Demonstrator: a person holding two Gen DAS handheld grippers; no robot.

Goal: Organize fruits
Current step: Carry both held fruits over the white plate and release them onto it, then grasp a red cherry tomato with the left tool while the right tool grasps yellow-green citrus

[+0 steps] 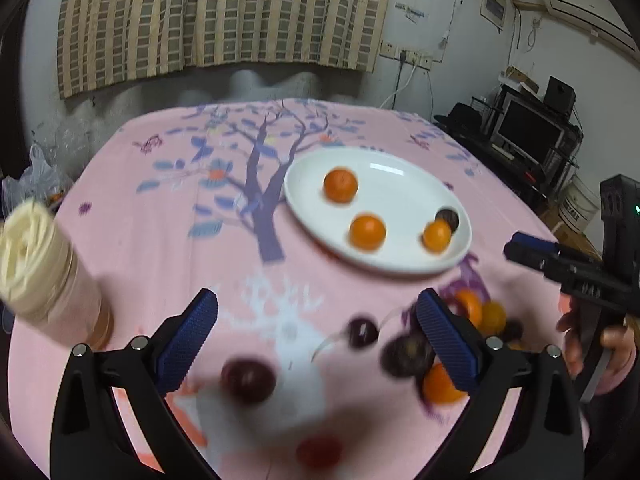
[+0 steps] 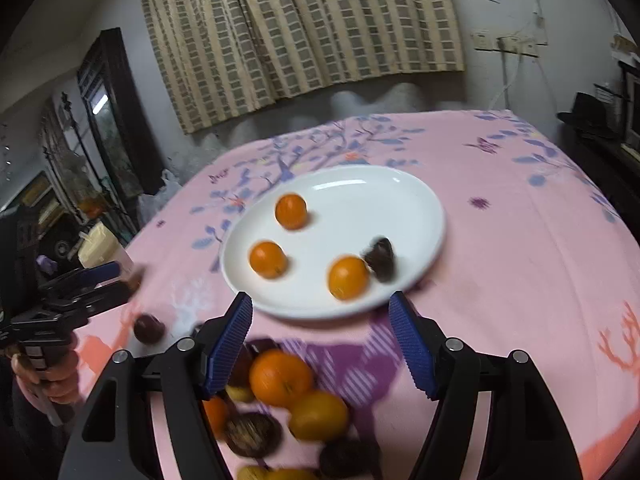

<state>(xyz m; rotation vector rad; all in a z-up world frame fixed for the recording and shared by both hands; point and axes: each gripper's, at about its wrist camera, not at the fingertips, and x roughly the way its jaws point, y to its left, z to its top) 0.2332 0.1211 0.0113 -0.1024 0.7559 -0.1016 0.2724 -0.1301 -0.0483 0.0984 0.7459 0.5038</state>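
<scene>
The tabletop [image 2: 520,280] is covered with a pink cloth printed with a purple tree and blue leaves. A white oval glazed plate [image 2: 400,208] lies flat near its centre and holds three round orange citrus fruits: one toward the far side [image 2: 291,211], one at the left [image 2: 268,259], and one at the near right [image 2: 348,277], which touches a dark brown wrinkled fruit [image 2: 381,260] at the plate's right rim. The left claw [image 1: 316,344], black-framed with blue ribbed pads, stands wide open with nothing between its fingers; below it a dark purple round fruit [image 1: 248,381] and a smaller dark fruit [image 1: 362,332] lie loose on the cloth, apart from each other. The right claw [image 2: 320,344] stands partly open and grips nothing; its left pad [image 2: 228,344] sits just above a loose pile of fruit on the cloth in front of the plate. This pile includes a large orange citrus fruit [image 2: 280,378], a yellow-orange fruit [image 2: 318,416] touching it, and a dark brown wrinkled fruit [image 2: 252,434]. Both views are motion-blurred. A cream-coloured cylindrical container [image 1: 44,268] stands at the left edge of the tabletop. A hand [image 1: 592,340] holds the right claw's handle, seen from the left wrist view. A striped beige curtain [image 2: 300,40] hangs on the wall behind the tabletop.
</scene>
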